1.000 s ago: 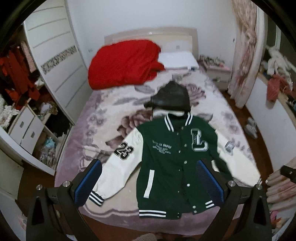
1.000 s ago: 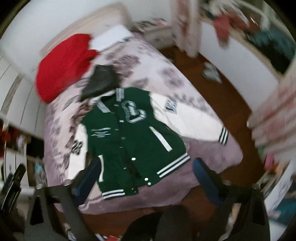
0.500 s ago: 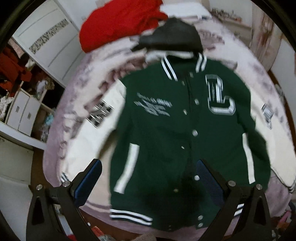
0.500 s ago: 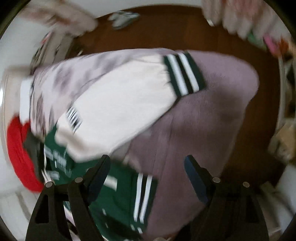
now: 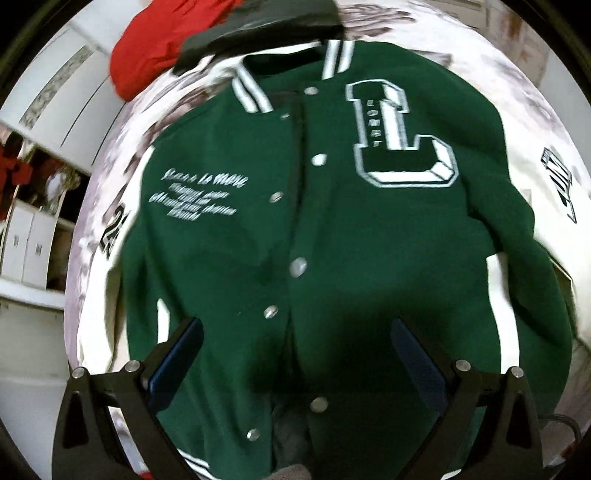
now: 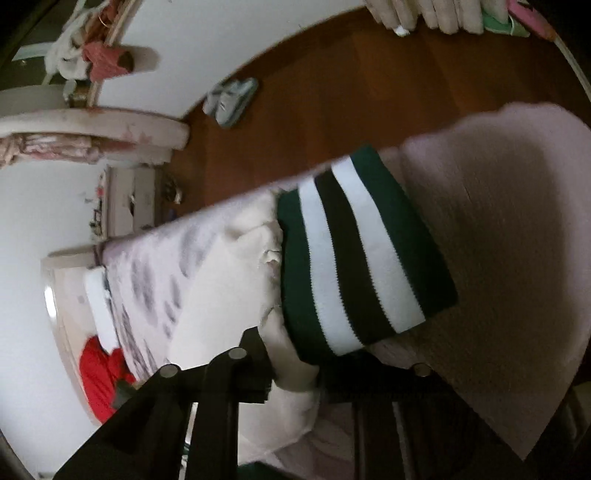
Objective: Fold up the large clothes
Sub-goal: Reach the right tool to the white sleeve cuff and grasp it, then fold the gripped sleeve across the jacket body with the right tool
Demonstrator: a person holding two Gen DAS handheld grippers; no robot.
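Spread flat on the bed [image 5: 509, 88], front up: jacket [image 5: 332, 240], collar at the far end, hem nearest the left gripper [image 5: 293, 345], which hangs over its lower front with jaws wide on either side of the button line. Beyond the collar, a folded garment [image 5: 266, 22]; behind and left of that, a heaped quilt [image 5: 147, 48]. At the bed's edge, sleeve [image 6: 229, 295] stretched outward, its cuff [image 6: 354, 258] just ahead of the right gripper [image 6: 295, 373], jaws closing with sleeve cloth between. Past the bed, floor [image 6: 369, 85] with slippers [image 6: 231, 99].

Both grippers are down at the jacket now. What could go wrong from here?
The right gripper is closing on the white sleeve just behind the striped cuff; a thin pinch could slip when lifted. The left gripper hangs open over the jacket; closing here might bunch both front panels.
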